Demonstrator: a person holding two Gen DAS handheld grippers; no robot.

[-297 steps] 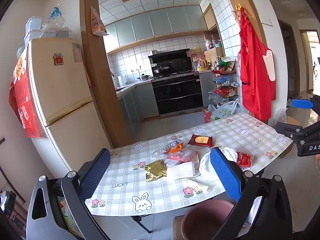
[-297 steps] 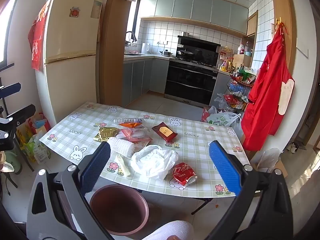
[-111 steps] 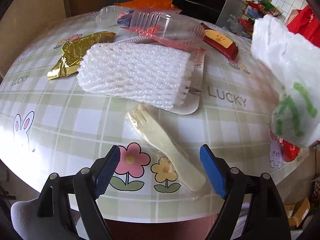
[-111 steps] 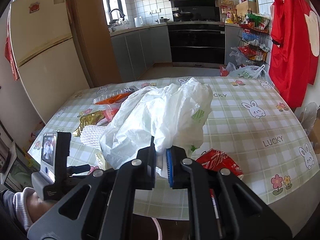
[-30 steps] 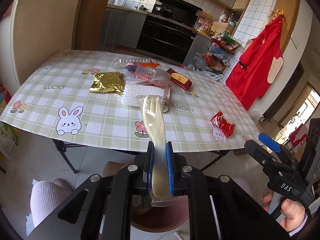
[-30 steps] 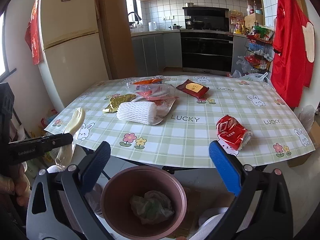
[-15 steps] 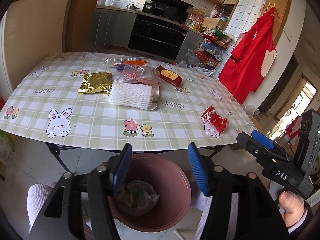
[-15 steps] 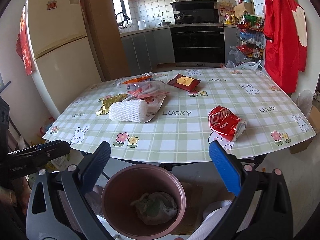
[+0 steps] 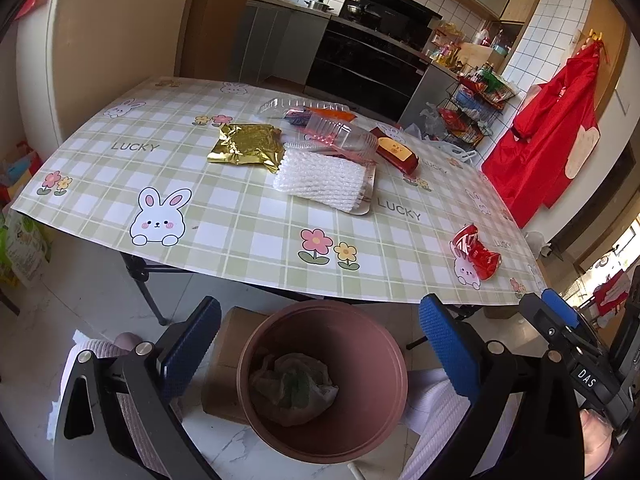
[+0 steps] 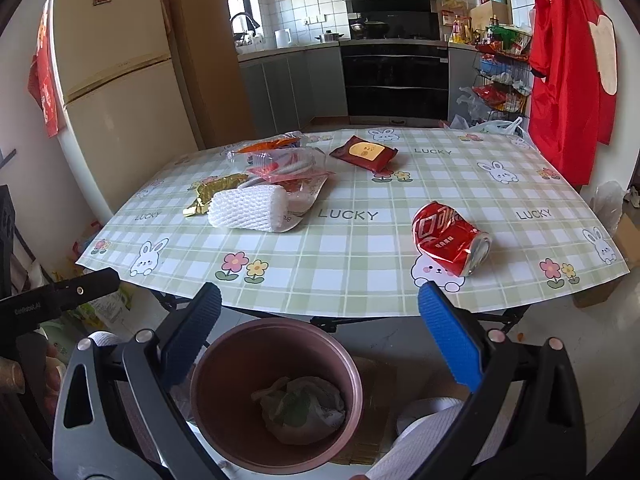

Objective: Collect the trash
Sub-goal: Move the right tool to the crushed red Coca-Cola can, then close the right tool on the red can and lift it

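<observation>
My left gripper (image 9: 320, 340) hangs over the pink bin (image 9: 384, 432) on the floor by the table's front edge. Its jaws are opening and nothing is between them. A crumpled white bag (image 9: 292, 388) lies in the bin. My right gripper (image 10: 320, 328) stands open and empty above the same bin (image 10: 224, 420). On the checked tablecloth (image 10: 352, 272) lie a crushed red can (image 10: 448, 238), a white foam net (image 10: 248, 208), a gold wrapper (image 9: 248, 146), a red packet (image 10: 364, 152) and a clear plastic tray (image 10: 288, 164).
The person's knees in white trousers (image 9: 432, 408) flank the bin, and flat cardboard (image 9: 224, 364) lies under it. A fridge (image 10: 116, 80) stands at the left. A red apron (image 10: 568, 80) hangs at the right, with kitchen cabinets and an oven behind.
The left jaws went from shut on the wrapped cream fork to wide apart, and the fork has left them. The left view dipped toward the bin. The right gripper barely moved.
</observation>
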